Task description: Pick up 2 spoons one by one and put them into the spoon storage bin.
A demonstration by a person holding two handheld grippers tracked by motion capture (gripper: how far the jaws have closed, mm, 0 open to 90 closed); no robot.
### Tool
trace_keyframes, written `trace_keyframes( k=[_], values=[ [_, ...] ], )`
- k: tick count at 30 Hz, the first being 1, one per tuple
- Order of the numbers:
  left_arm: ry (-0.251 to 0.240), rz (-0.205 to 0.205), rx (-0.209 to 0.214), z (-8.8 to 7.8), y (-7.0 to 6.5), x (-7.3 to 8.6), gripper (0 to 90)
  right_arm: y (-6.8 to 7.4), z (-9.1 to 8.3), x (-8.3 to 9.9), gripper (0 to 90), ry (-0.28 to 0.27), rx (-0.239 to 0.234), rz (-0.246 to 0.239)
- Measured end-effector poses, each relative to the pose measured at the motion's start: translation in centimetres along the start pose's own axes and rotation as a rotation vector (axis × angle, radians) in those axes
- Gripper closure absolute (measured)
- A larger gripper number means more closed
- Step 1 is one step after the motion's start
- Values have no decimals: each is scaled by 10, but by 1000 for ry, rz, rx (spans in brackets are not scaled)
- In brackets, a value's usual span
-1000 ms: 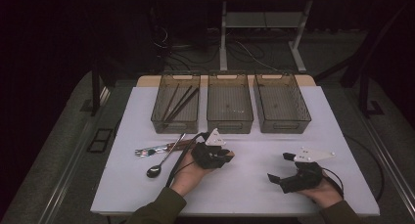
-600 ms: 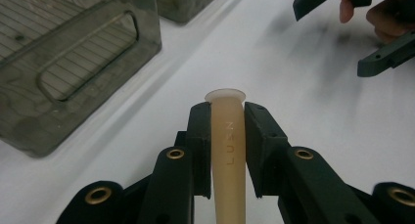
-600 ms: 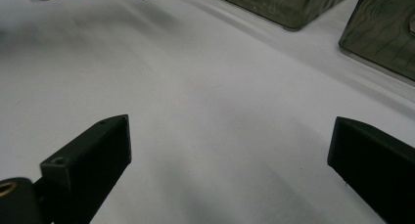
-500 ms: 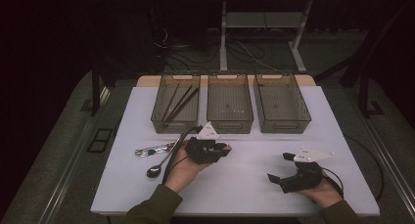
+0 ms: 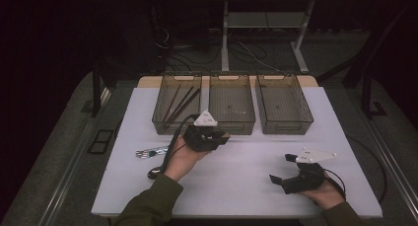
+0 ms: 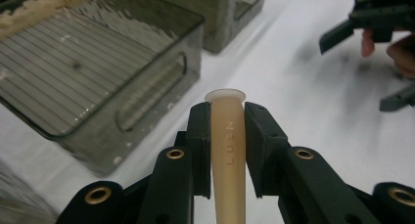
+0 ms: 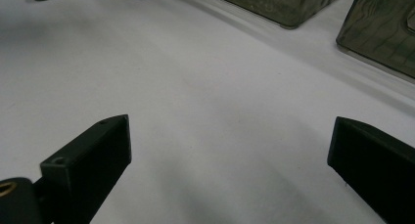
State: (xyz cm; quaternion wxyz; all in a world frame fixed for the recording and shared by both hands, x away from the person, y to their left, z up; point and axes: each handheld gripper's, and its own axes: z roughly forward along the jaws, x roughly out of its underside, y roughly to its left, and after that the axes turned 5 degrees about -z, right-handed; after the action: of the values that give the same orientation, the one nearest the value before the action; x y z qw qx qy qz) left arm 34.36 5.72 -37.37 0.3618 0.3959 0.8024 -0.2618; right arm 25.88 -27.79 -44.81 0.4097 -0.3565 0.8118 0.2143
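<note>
The tan wooden utensil handle (image 6: 229, 150) is clamped between the left tongs (image 6: 229, 136), just in front of the middle smoky plastic bin (image 5: 231, 103). The right tongs (image 5: 282, 169) rest wide open and empty on the near right of the white tabletop (image 5: 246, 171).

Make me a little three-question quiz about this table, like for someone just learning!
1. True or false: the left tool grips a beige wooden handle.
2. How many grey see-through plastic bins stand in a row on the white table?
3. Which bin has dark sticks in it: A left, B middle, C right?

Key: 1 true. 2 three. 3 A.
</note>
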Motion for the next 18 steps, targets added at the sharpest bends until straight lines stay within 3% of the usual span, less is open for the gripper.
trace_keyframes(
  k=[14,18],
  values=[
    [-20,-27,-40,7,25,-35,739,2,-1,-1,22,-10,-14,-7],
    [-11,-12,-54,14,32,-49,738,2,-1,-1,21,-12,-15,-5]
  ],
)
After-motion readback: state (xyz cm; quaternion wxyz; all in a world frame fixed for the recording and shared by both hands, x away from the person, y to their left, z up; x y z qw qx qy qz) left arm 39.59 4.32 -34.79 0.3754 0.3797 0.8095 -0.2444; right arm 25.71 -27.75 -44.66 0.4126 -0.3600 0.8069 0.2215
